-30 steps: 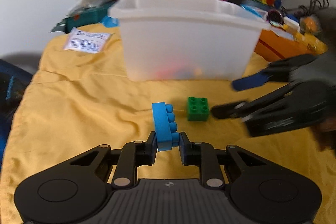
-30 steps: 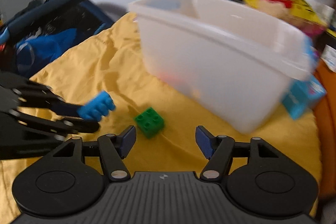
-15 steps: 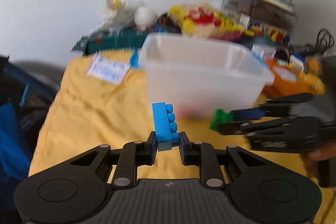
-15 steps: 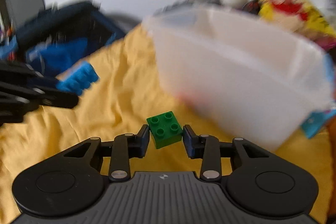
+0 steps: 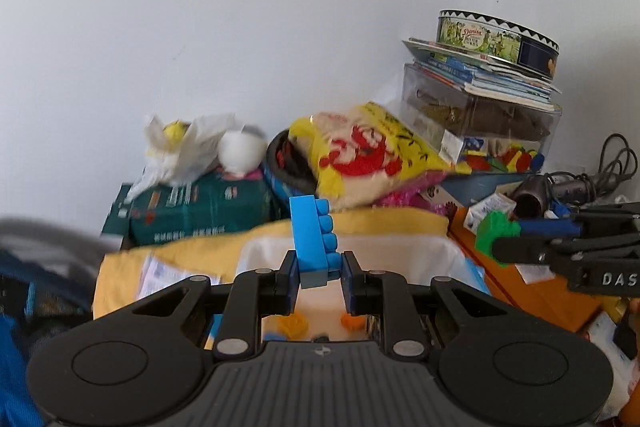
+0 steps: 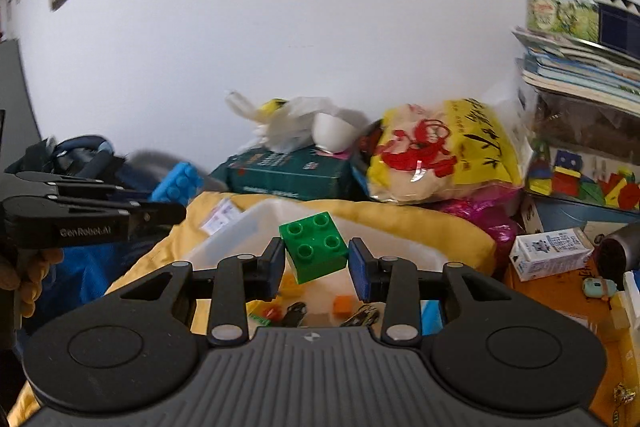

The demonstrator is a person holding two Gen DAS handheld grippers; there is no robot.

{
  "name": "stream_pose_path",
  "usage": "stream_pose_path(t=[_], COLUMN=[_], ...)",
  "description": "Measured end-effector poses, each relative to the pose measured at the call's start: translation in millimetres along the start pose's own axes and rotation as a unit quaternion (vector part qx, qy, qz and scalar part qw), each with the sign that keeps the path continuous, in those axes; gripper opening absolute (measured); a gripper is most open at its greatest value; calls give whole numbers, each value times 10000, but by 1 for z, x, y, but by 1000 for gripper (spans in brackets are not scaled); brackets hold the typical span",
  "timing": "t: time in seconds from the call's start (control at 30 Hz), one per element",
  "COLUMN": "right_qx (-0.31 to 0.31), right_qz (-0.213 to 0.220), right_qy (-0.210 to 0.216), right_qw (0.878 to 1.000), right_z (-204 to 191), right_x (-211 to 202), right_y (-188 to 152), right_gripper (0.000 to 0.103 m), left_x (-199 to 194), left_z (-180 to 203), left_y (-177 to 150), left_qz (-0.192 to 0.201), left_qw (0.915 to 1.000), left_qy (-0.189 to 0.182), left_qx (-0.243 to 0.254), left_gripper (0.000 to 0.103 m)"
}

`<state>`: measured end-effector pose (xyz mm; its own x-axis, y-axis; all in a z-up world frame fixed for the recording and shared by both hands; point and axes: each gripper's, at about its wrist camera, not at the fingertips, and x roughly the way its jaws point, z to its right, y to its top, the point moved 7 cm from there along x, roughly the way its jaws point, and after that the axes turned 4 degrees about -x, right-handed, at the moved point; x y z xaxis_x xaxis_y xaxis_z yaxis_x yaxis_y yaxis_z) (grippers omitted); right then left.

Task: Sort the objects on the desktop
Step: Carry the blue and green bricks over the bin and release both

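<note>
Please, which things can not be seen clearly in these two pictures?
- Bin contents: both views, mostly hidden behind the gripper bodies; only small orange and dark pieces show.
- Green brick: left view, blurred and partly behind the right gripper.
- Blue brick: right view, blurred, half hidden by the left gripper.

Below my gripper the worktop wears a rumpled yellow cloth [image 6: 420, 223], and a white plastic bin [image 6: 240, 227] sits on it right under me. Beyond the bin lie a dark green box [image 6: 288, 175] and a yellow bag [image 6: 444, 151]. Off to my right, a small milk carton [image 6: 550, 253] rests on an orange surface [image 6: 560, 291].
</note>
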<state>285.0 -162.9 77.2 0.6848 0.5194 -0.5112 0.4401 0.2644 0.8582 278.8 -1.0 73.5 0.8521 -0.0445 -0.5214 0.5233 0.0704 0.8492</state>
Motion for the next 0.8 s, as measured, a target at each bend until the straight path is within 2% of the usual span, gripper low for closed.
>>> stream_pose_path(t=[0.17, 0.2, 0.23, 0.27, 0.3, 0.37, 0.43, 0.5, 0.63, 0.8], right_qx=[218, 228, 198, 167, 147, 151, 208, 199, 383, 384], right_qz=[-264, -338, -404, -444, -448, -489, -556, -594, -709, -1069], right_qy=[-101, -110, -139, -226, -312, -352, -338, -349, -442, -370], right_qw=[9994, 9991, 9989, 9986, 9984, 9981, 9977, 9974, 9958, 9928], right_z=[19, 22, 24, 27, 29, 34, 37, 39, 46, 43], right_x=[22, 29, 35, 39, 43, 49, 52, 54, 56, 66], right_y=[7, 7, 8, 7, 7, 6, 4, 3, 1, -2], right_gripper=[40, 42, 46, 62, 73, 81, 88, 102, 103, 103], left_x=[20, 26, 32, 37, 42, 51, 59, 64, 74, 86], left_z=[3, 3, 5, 4, 4, 3, 0, -4, -7, -5], left_y=[19, 20, 20, 20, 20, 17, 14, 13, 13, 14], left_qz=[-173, -238, -305, -341, -374, -487, -654, -760, -902, -1203], left_qw=[9998, 9997, 9993, 9990, 9984, 9969, 9960, 9954, 9936, 9909], left_qy=[15, 30, 107, 211, 314, 418, 484, 524, 647, 587], left_qx=[68, 98, 161, 218, 300, 459, 380, 250, 209, 109], left_gripper=[26, 40, 68, 82, 91, 91, 91, 91, 91, 91])
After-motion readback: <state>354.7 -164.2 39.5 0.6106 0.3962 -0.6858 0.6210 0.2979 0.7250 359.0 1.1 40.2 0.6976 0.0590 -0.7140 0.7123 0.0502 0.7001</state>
